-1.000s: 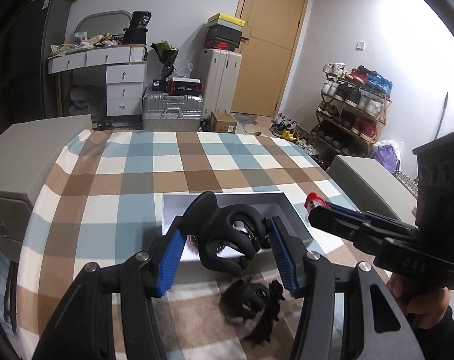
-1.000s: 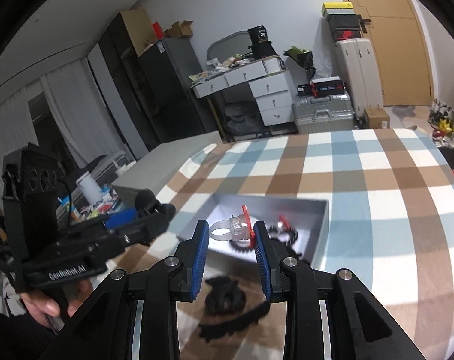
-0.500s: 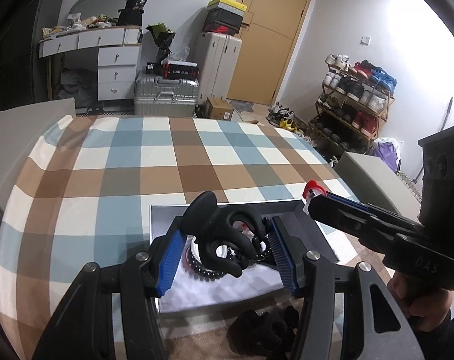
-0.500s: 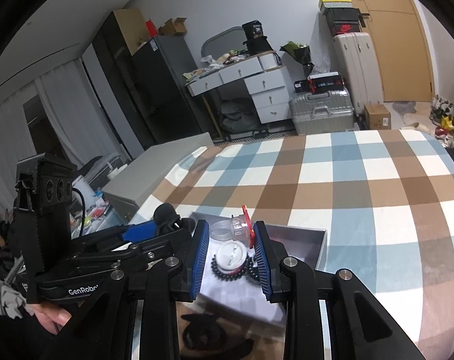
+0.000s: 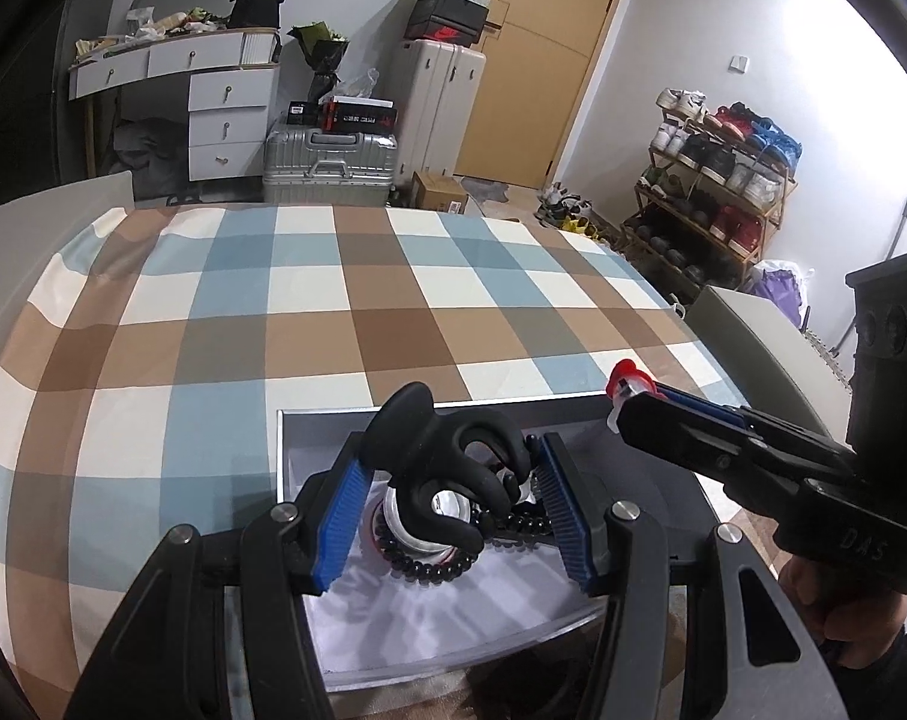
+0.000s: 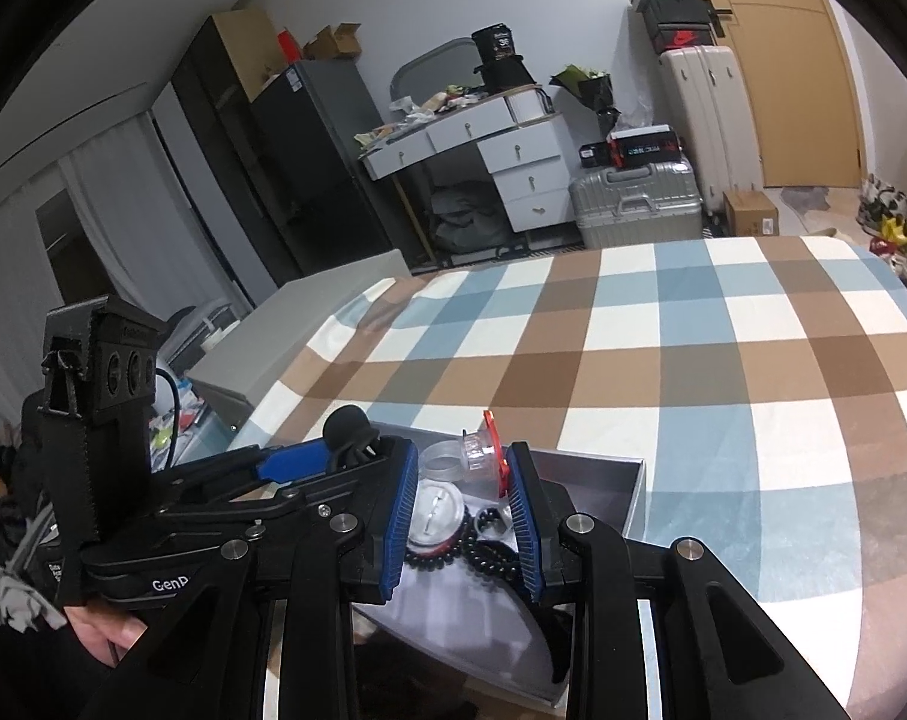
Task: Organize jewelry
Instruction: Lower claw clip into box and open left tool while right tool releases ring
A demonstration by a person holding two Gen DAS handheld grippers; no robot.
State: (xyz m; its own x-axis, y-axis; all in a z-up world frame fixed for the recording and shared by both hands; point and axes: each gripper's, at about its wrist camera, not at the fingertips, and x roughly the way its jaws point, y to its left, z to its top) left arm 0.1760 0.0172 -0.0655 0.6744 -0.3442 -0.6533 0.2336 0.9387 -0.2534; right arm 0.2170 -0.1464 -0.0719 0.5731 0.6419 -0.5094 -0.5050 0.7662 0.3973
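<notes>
Both grippers hovered over the grey jewelry box (image 5: 633, 456), each loaded.

The left gripper (image 5: 447, 504) pinched a black claw hair clip (image 5: 447, 468); the right gripper (image 6: 462, 498) clamped a clear plastic ring (image 6: 471, 456) above black bead bracelets (image 6: 489, 552).

Matt black plastic hair claw (image 5: 447, 480); glossy black bead bracelet (image 5: 429, 564); clear plastic ring (image 6: 477, 453); woven checked cloth (image 5: 333, 312) covering the counter.

Shallow grey open box (image 5: 309, 420): near edge runs under the left gripper (image 5: 447, 513) frame, near corners hidden. Black bead bracelet (image 5: 420, 564) partly behind the black plastic claw hair clip (image 5: 447, 480). Round white-topped item (image 6: 434, 513) inside the bracelet, identity unclear. Dark object below the box (image 6: 558, 639), cut by gripper frame, unidentifiable. Clear plastic ring with red top (image 6: 480, 453): contact with right gripper (image 6: 462, 510) pads hidden.
</notes>
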